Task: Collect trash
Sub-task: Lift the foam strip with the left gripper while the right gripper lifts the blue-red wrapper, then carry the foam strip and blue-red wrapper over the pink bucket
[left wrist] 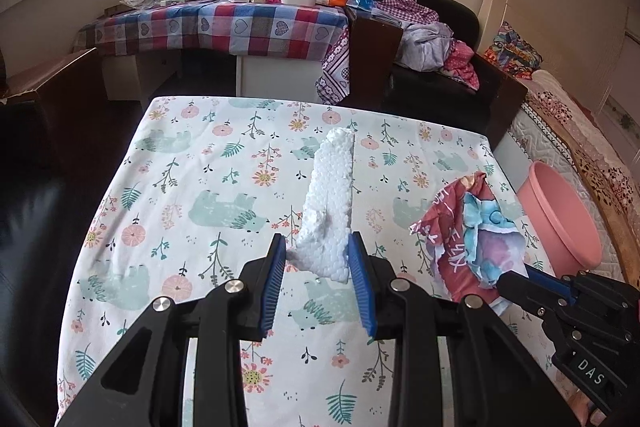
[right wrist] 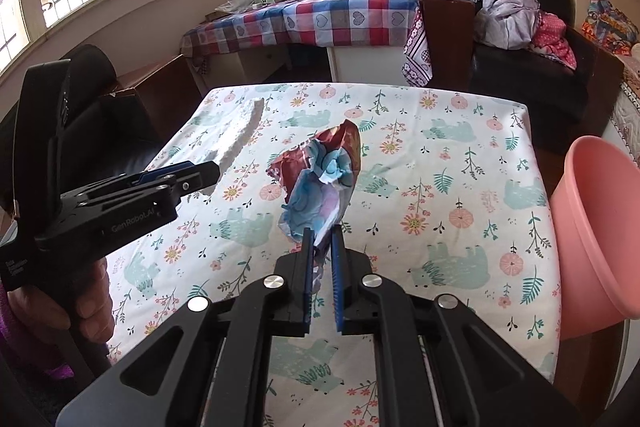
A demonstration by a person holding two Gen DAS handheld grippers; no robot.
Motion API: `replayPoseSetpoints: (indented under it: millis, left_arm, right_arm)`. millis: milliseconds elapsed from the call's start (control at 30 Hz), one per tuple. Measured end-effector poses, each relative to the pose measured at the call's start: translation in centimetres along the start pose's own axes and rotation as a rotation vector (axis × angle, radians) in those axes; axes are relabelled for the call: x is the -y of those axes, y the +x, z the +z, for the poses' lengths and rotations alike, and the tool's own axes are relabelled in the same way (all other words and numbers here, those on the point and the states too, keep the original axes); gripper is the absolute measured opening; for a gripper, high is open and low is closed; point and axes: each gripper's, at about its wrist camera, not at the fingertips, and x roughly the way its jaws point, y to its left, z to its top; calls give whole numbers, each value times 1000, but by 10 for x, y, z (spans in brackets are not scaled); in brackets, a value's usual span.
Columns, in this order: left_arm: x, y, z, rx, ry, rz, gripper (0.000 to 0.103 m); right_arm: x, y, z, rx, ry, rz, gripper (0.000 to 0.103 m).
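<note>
My left gripper clamped the near end of the foam strip, its long axis running toward twelve o'clock over the table. My right gripper, nearly shut, pinched the crumpled wrapper; I feared that thin grip slipping before reaching the pink basin at three o'clock.

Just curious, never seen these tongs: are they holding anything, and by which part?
Left tongs clamp the foam strip by its near end. Right tongs pinch the crumpled wrapper by its near edge.
</note>
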Motion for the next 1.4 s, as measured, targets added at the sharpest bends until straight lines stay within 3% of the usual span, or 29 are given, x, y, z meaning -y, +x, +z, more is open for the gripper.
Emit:
replayPoseSetpoints:
  millis: [633,1400]
  left_arm:
    - [29,-1,11,47,30,-32,31]
    - [156,17,35,92,222,-190,32]
  right_arm:
    - [20,-26,10,96,31,-70,8]
    - [114,-83,2,209,233,-240,8]
